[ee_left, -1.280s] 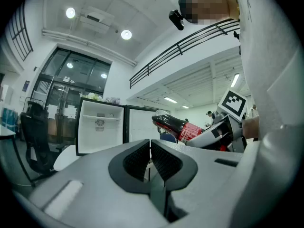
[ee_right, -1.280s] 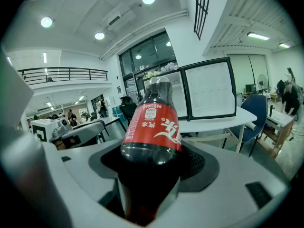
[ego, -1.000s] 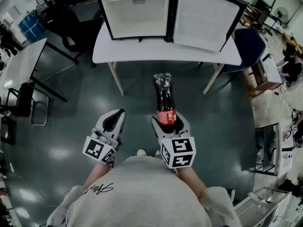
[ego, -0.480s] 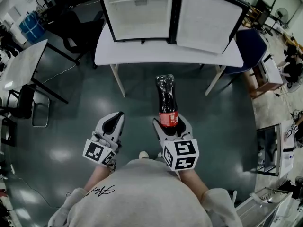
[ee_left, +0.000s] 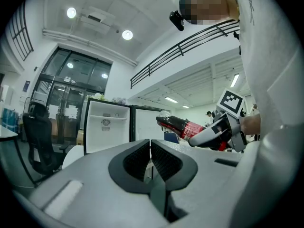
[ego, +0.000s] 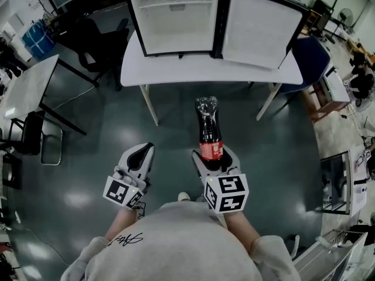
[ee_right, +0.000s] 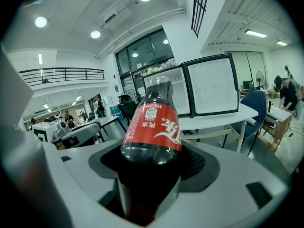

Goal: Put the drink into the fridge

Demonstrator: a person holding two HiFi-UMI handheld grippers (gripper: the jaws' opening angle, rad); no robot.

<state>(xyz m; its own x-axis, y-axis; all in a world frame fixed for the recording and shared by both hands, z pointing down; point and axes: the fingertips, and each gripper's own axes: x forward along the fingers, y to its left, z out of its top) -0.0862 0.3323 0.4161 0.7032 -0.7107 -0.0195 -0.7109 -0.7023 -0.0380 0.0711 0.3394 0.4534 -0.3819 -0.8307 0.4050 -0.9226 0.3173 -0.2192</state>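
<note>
A dark cola bottle (ego: 209, 127) with a red label lies pointing forward over the floor, and my right gripper (ego: 214, 157) is shut on its lower body. In the right gripper view the bottle (ee_right: 154, 127) fills the space between the jaws. Ahead, a small white fridge (ego: 176, 19) stands on a white table (ego: 205, 69), its door (ego: 261, 25) swung open to the right and its inside bare. My left gripper (ego: 140, 153) hangs to the left of the bottle, shut with nothing in it (ee_left: 150, 158). The left gripper view also shows the bottle (ee_left: 183, 125) and the fridge (ee_left: 107, 125).
A black office chair (ego: 88, 37) stands left of the table and a blue chair (ego: 307, 57) at its right end. A second white table (ego: 29, 89) and a dark chair (ego: 29, 130) are at the far left. Dark glossy floor lies between me and the table.
The table and fridge have slid slightly lower and rightward in the head view. The right gripper and bottle shifted a little with it. Both grippers keep their states.
</note>
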